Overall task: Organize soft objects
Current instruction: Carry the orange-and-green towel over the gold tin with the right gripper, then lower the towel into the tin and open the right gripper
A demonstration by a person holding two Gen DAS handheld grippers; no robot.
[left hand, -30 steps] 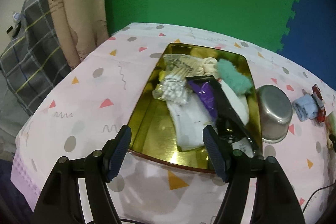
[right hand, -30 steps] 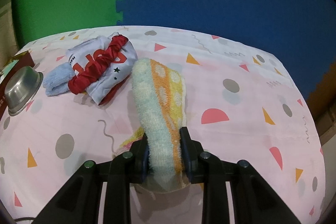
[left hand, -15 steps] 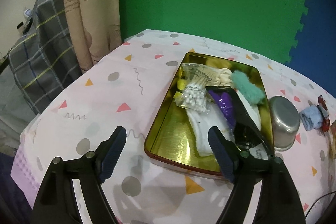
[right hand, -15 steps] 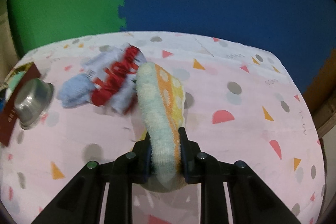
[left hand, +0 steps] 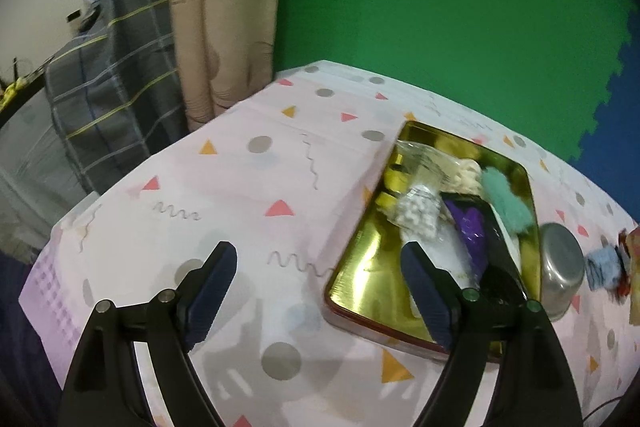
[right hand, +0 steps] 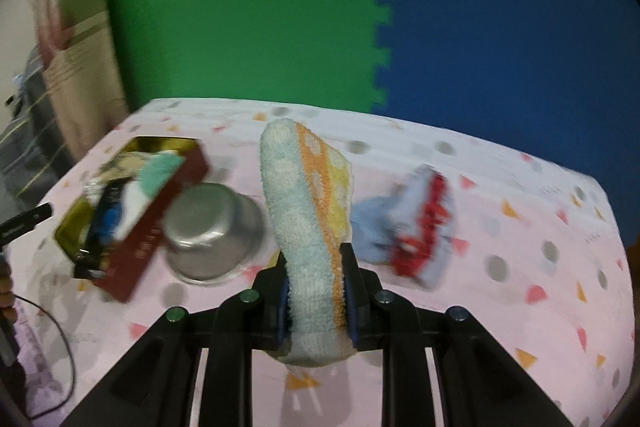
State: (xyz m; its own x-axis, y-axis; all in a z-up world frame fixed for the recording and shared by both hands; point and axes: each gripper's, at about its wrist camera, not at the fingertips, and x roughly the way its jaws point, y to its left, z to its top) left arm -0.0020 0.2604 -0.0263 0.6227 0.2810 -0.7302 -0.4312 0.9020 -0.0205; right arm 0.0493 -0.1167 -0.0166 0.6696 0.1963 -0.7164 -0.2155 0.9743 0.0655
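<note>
Carrying that rolled towel (right hand: 308, 227), clamped in the right gripper (right hand: 315, 297) jaws above the counter (right hand: 500, 307), it could clip the steel bowl (right hand: 214, 233) beside the crowded tin (right hand: 160, 211), while the left gripper (left hand: 320, 291) jaws are opening on nothing.

Steel bowl (right hand: 212, 233) upside-down on tbl, plaid cloth (left hand: 108, 99) bkgd.

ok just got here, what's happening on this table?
A person with a gripper in each hand is sorting soft items. The right gripper is clamped on a folded striped towel, held above the tablecloth near the steel bowl. The left gripper holds nothing, its jaws opening beside the gold tin, which already holds several small items. A blue cloth and a red-and-white bundle lie loose on the table.
</note>
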